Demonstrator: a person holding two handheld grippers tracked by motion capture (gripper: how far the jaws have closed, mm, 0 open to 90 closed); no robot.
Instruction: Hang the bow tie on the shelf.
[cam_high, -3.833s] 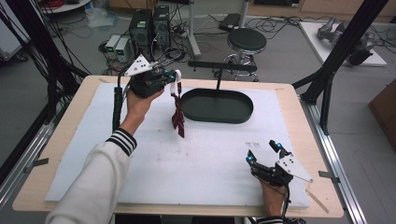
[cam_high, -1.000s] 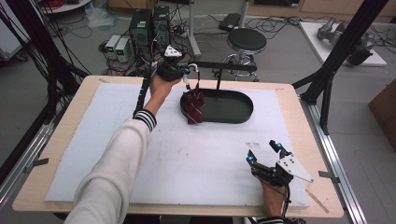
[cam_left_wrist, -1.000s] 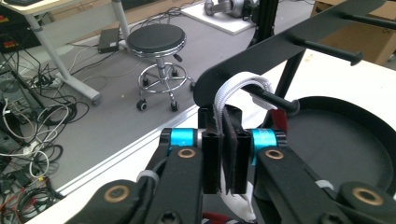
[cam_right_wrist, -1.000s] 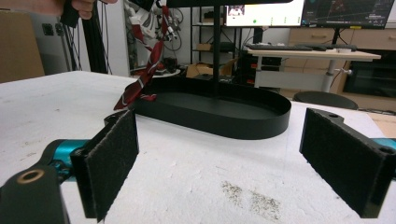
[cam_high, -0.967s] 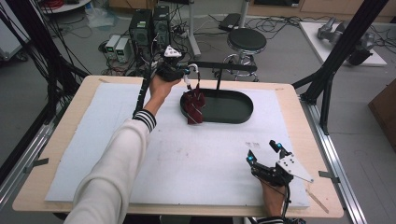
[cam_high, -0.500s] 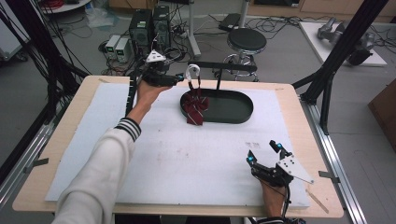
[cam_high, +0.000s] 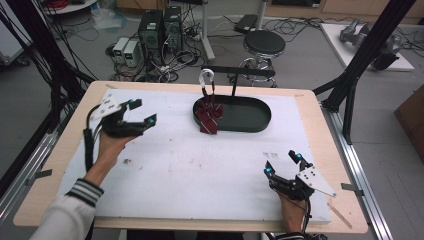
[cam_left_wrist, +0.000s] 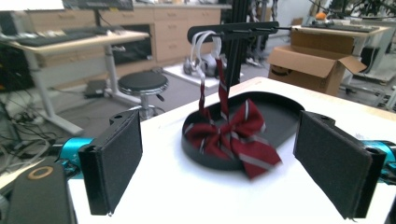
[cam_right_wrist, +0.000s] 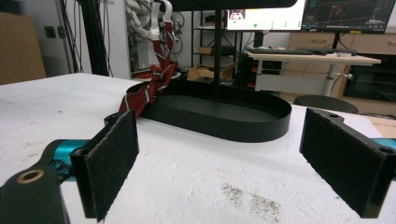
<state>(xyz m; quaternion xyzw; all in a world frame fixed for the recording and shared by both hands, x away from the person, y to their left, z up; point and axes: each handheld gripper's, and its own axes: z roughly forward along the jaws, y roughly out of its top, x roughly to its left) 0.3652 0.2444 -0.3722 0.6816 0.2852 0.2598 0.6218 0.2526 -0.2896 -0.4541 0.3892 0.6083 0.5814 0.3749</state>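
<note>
A striped maroon fabric bow tie (cam_high: 208, 118) drapes over the oval black tray's (cam_high: 250, 126) rim; both grippers' felt-padded fingers (cam_left_wrist: 116, 158) gape empty.

We've got open white worktop (cam_high: 200, 165) between the left hand-held gripper (cam_high: 142, 112) and right hand-held gripper (cam_high: 281, 164), both with jaws apart. Obstacles sit at the far edge: black oval tray (cam_high: 255, 116), its upright post (cam_high: 233, 86) and crossbar (cam_high: 240, 71), with the striped bow tie (cam_high: 207, 117) draped over the tray's left rim.
</note>
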